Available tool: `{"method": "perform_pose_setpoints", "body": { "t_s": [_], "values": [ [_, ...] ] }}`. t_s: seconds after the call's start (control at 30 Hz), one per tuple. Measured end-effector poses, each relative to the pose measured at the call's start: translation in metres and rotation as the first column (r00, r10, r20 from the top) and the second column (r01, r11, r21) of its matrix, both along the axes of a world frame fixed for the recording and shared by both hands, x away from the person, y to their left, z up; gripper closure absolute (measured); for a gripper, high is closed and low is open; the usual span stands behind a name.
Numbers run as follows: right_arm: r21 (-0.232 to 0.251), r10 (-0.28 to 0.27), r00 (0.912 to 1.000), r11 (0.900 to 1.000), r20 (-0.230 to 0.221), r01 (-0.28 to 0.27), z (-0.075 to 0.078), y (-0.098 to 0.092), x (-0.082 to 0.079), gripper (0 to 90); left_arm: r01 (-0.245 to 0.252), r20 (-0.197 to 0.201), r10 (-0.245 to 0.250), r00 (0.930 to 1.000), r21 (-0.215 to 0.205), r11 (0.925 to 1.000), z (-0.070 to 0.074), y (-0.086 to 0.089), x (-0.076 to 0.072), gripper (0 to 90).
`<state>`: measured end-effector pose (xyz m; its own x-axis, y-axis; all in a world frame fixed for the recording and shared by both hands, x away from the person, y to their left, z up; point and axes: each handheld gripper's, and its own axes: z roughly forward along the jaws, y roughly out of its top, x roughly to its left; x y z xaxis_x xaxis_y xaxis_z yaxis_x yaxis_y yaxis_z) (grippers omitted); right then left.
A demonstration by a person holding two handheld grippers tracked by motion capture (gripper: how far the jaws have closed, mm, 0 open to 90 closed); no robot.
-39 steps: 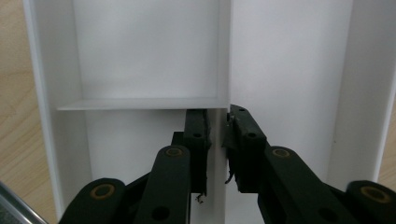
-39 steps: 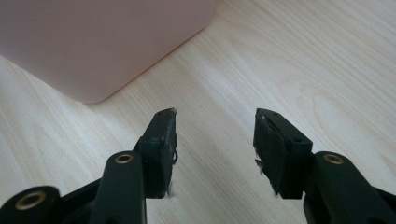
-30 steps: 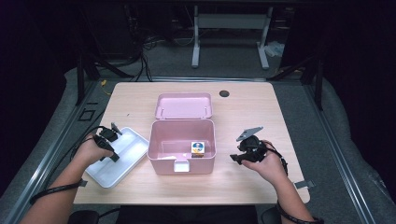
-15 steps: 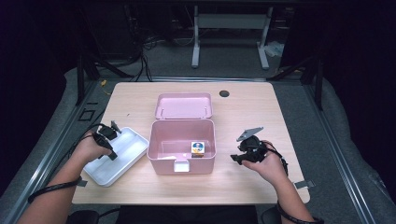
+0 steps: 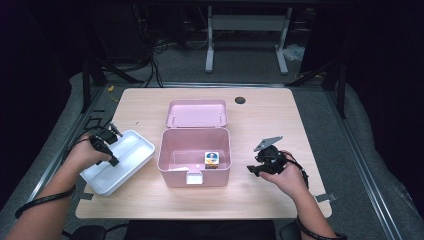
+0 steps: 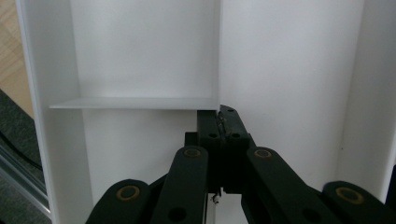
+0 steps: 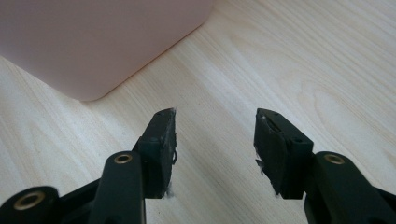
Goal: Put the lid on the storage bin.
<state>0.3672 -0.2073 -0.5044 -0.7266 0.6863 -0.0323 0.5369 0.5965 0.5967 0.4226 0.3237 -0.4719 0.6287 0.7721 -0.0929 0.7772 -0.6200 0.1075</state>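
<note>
Two grippers | left gripper (image 5: pixel 106 145) pinched together with nothing in it, over white tray (image 5: pixel 135 145), frame left | right gripper (image 5: pixel 263 161) spread wide, lower right beside pink box (image 5: pixel 172 152)

Table (image 5: pixel 150 107): pale wood grain, smooth, matt.
Tray (image 5: pixel 141 141): white plastic, smooth, a faint sheen is shown.
Box (image 5: pixel 175 162): pink plastic, matt.
Lid (image 5: pixel 196 113): pink plastic, matt.
Left gripper (image 6: pixel 223 122): black plastic, brass-coloured rivets are seen.
</note>
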Motion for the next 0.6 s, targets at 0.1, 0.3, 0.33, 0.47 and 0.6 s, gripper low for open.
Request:
{"method": "perform_pose_setpoints", "body": {
  "t_s": [0.1,0.3,0.33,0.47,0.6],
  "values": [
    [-0.004,0.0,1.0,1.0,0.0,0.0,-0.001,0.0,0.0,48.5,0.008,-0.018,-0.008,0.9998,-0.004,1.0,0.008,0.001,-0.001,89.4],
    [-0.002,0.003,1.0,1.0,-0.003,-0.003,-0.002,-0.001,0.0,48.5,0.022,-0.011,-0.022,0.9997,0.0,0.9998,0.028,0.001,-0.001,89.4],
    [-0.002,0.001,1.0,1.0,-0.002,-0.001,-0.002,-0.001,0.0,48.5,0.025,-0.007,-0.025,0.9997,0.0,0.9997,0.031,0.001,-0.001,89.4],
    [-0.003,0.0,1.0,1.0,-0.002,0.0,-0.001,-0.001,0.0,48.6,0.039,-0.007,-0.039,0.9992,-0.004,0.9992,0.046,-0.001,-0.001,89.4],
    [-0.004,-0.001,1.0,1.0,0.0,0.001,-0.001,-0.001,0.0,48.6,0.046,0.003,-0.046,0.9989,-0.007,0.9989,0.06,-0.003,-0.001,89.4]
  ]
}}
